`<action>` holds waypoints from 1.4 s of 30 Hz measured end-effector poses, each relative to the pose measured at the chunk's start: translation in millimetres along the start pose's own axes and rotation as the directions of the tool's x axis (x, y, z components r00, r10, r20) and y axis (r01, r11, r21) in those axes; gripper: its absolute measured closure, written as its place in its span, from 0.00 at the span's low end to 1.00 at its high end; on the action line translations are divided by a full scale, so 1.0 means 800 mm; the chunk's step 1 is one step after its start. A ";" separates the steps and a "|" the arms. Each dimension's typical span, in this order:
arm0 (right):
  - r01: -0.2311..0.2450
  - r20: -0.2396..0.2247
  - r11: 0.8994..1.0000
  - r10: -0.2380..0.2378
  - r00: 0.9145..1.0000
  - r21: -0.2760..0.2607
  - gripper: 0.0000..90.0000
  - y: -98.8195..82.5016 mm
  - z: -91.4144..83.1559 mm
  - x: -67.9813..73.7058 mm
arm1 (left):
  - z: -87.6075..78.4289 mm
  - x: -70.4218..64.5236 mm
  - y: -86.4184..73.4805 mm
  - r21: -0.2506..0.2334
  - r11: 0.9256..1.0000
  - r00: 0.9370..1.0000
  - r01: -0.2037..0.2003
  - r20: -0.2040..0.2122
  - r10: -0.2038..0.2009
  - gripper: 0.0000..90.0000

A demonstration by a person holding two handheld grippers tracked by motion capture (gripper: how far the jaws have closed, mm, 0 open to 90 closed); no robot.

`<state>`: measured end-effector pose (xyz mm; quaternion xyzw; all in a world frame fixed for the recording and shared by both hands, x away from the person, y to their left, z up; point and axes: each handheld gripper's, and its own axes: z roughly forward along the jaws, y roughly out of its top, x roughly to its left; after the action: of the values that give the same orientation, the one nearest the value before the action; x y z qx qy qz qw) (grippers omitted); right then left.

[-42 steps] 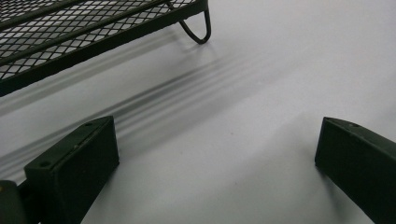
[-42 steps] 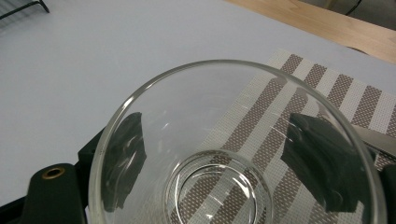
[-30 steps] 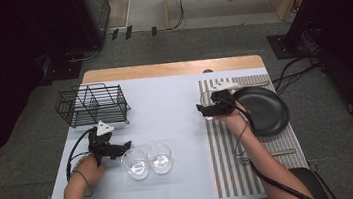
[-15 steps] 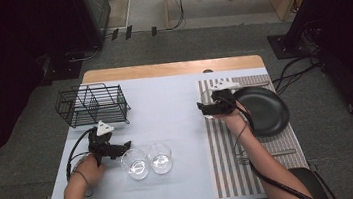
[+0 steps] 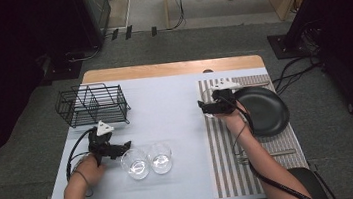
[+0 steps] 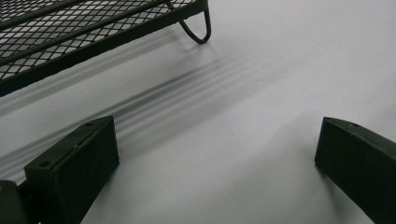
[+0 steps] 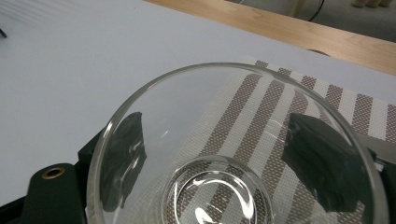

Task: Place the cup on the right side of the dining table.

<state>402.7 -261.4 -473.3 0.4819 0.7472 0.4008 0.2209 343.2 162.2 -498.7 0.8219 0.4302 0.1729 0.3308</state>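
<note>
nothing on the table has shifted since the earlier frames; both hands sit where they were. landmark for all places: striped placemat [image 5: 232, 163].

right gripper [image 5: 207, 107] hovers at the placemat's left edge, toward its far end. right gripper view: its two black jaws stand on either side of a clear glass [image 7: 233, 154], one against each outer wall, so it is clamped on the glass. glass mouth faces the camera, thick base visible deep inside, stripes of the placemat seen through it. in the high view the glass is mostly hidden behind the gripper.

black plate [image 5: 263, 109] rests on the placemat, just right of the right hand [image 5: 232, 118].

left gripper [image 5: 122, 147] lies well left of the placemat, low over the pale blue table cover [image 5: 164, 101]. left gripper view: jaws spread wide, bare cover between them, gripping nothing.

two more clear glasses [image 5: 147, 160] stand upright side by side, between the left gripper and the placemat; the nearer one is just beside the left gripper's tips.

black wire rack [image 5: 92, 105] stands farther back than the left gripper, well apart from the placemat; its mesh edge and one foot show in the left gripper view.
</note>
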 end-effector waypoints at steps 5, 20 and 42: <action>-0.010 0.014 1.000 0.010 1.000 -0.004 0.21 0.000 0.001 -0.001 | 0.000 0.000 0.000 0.000 1.000 1.000 0.000 0.000 0.000 0.00; -0.033 0.026 0.999 0.033 0.999 -0.009 0.20 0.000 0.001 -0.003 | 0.000 0.000 0.000 0.000 1.000 1.000 0.000 0.000 0.000 0.00; -0.069 0.015 0.997 0.070 0.997 -0.030 0.18 0.009 -0.007 -0.003 | 0.000 0.000 0.000 -0.001 1.000 1.000 0.000 0.001 0.000 0.00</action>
<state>403.6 -264.4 -464.6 0.5075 0.7223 0.4152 0.2201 343.2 162.3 -498.7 0.8219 0.4301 0.1728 0.3312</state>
